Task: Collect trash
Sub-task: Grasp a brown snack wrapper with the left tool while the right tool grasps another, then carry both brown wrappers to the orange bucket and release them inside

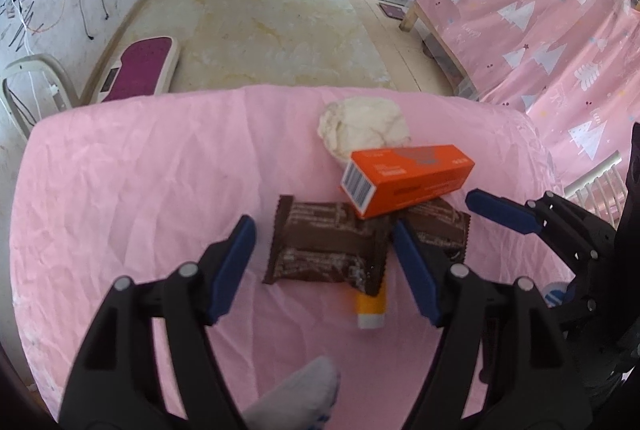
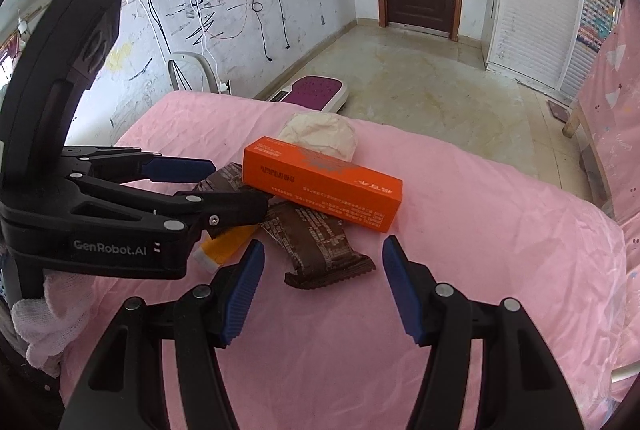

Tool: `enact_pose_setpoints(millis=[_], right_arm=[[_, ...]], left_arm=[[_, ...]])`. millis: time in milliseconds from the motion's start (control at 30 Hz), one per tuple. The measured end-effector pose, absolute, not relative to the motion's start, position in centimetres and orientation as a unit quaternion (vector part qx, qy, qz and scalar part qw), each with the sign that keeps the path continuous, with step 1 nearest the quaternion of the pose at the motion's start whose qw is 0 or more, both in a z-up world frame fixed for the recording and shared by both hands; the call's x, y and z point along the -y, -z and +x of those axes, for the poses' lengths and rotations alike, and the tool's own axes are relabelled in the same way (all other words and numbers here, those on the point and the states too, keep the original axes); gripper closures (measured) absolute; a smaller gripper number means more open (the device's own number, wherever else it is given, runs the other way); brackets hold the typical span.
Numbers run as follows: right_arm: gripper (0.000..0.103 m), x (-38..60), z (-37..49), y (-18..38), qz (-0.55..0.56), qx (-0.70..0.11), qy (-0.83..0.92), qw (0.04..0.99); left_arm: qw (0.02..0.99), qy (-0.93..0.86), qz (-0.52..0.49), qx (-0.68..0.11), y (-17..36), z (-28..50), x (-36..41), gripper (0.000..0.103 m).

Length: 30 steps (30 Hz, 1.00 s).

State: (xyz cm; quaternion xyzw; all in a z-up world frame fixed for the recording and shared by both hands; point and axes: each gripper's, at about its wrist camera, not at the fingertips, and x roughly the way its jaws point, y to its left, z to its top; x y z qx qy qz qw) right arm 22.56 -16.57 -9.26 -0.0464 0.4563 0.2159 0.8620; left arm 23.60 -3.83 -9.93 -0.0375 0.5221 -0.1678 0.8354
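A pile of trash lies on the pink-covered table (image 1: 120,169): an orange box (image 1: 404,179) resting on two brown snack wrappers (image 1: 328,246), a crumpled white paper ball (image 1: 364,127) behind it, and a small yellow tube (image 1: 372,304) under the near wrapper. My left gripper (image 1: 324,250) is open, its jaws either side of the left wrapper, close above it. My right gripper (image 2: 324,286) is open, hovering just short of the other brown wrapper (image 2: 320,250). In the right wrist view the orange box (image 2: 320,181), paper ball (image 2: 324,137) and tube (image 2: 224,246) show too.
The table (image 2: 480,230) edge drops off beyond the paper ball to a tiled floor with a purple scale (image 1: 140,69). A pink patterned curtain (image 1: 540,29) hangs at right. A white plastic chair (image 2: 192,69) stands by the wall at left.
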Motion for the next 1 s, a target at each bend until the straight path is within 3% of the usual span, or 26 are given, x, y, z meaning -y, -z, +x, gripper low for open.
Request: enact_pose_setpoints(millis=[233,633,700,1000], right_arm=[[0.051,16.0,23.1,9.9,-0.047,-0.460,-0.227,0.857],[0.052,16.4,22.8,10.0,-0.038,-0.455,-0.248,0.854],[0.062,16.2,22.5,10.0,-0.041,-0.455,-0.254,0.852],[0.076,15.5,20.5,9.3,-0.057,-0.446,-0.269,0.852]], left_arm=[[0.840,0.159,-0.029,-0.518,9.9,23.3,3.8,0.053],[0.850,0.147,-0.059,-0.502,8.6,21.5,0.7,0.055],[0.852,0.144,-0.064,-0.499,8.4,21.3,0.4,0.055],[0.857,0.136,-0.066,-0.492,7.8,20.0,0.4,0.055]])
